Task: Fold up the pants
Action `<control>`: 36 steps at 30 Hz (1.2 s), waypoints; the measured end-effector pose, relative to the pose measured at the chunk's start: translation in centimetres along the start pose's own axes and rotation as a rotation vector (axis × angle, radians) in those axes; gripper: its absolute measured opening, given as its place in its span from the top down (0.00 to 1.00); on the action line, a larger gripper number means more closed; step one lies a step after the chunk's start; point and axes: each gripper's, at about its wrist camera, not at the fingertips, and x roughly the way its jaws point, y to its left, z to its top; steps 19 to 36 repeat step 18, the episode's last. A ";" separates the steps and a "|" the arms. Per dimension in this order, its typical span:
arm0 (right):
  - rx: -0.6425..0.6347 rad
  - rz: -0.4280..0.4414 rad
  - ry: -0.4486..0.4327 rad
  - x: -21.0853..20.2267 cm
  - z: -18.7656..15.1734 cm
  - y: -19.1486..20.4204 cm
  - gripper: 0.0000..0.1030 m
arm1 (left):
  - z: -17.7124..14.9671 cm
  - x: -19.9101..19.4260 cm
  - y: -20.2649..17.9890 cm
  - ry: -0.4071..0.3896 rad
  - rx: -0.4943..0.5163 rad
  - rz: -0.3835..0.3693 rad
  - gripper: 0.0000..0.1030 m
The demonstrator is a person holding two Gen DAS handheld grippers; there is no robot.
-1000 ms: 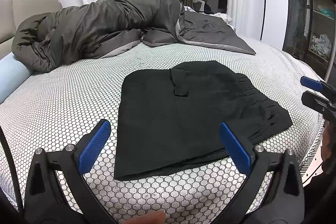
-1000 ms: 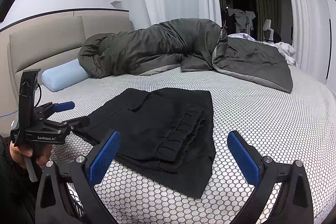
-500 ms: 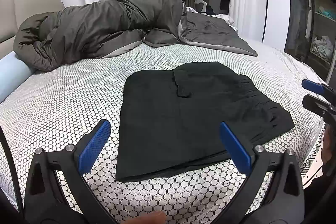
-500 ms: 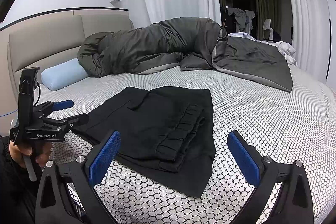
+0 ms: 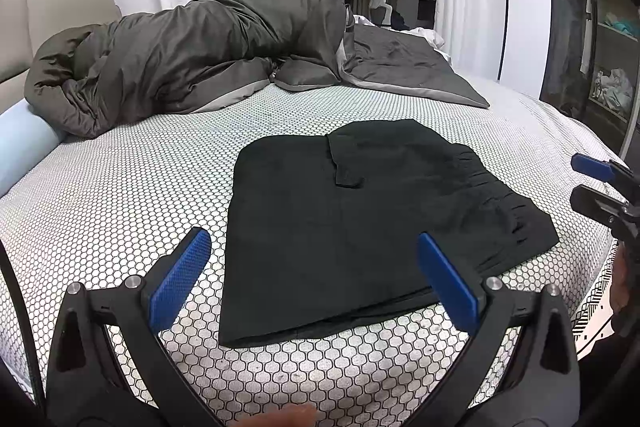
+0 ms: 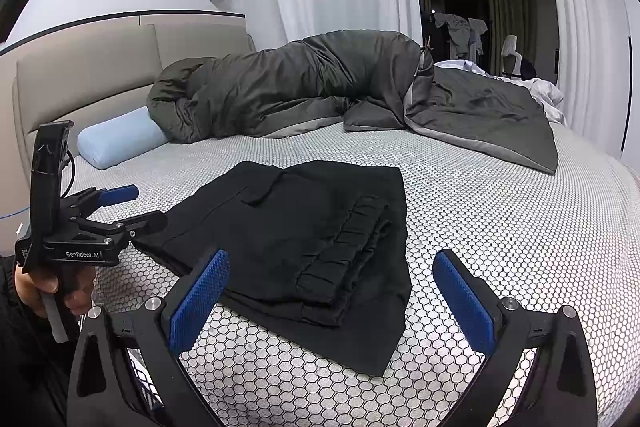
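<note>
Black pants (image 5: 360, 219) lie folded into a flat rectangle on the bed, with the gathered waistband toward the right in the left wrist view. They also show in the right wrist view (image 6: 304, 247). My left gripper (image 5: 316, 279) is open and empty, just short of the pants' near edge. My right gripper (image 6: 332, 291) is open and empty, near the waistband end. The right gripper shows at the right edge of the left wrist view (image 5: 592, 183), and the left gripper shows at the left of the right wrist view (image 6: 132, 207), both off the cloth.
The bed has a white sheet with a hexagon print (image 5: 120, 203). A dark grey duvet (image 5: 192, 59) is bunched across the far side. A light blue bolster (image 6: 120, 143) lies by the beige headboard (image 6: 80, 67). The bed's edge is near me.
Both grippers have drawn slightly back and up from the pants. The pants lie as before.
</note>
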 end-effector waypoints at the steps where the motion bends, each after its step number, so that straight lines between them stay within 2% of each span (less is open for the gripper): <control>1: 0.000 0.001 0.000 0.0 0.0 0.0 0.00 | 0.0 0.0 0.0 -0.001 0.000 0.000 0.01; 36: -0.007 0.000 0.011 0.2 -0.2 -0.2 0.00 | 0.1 -0.4 -0.2 -0.010 0.011 0.000 0.01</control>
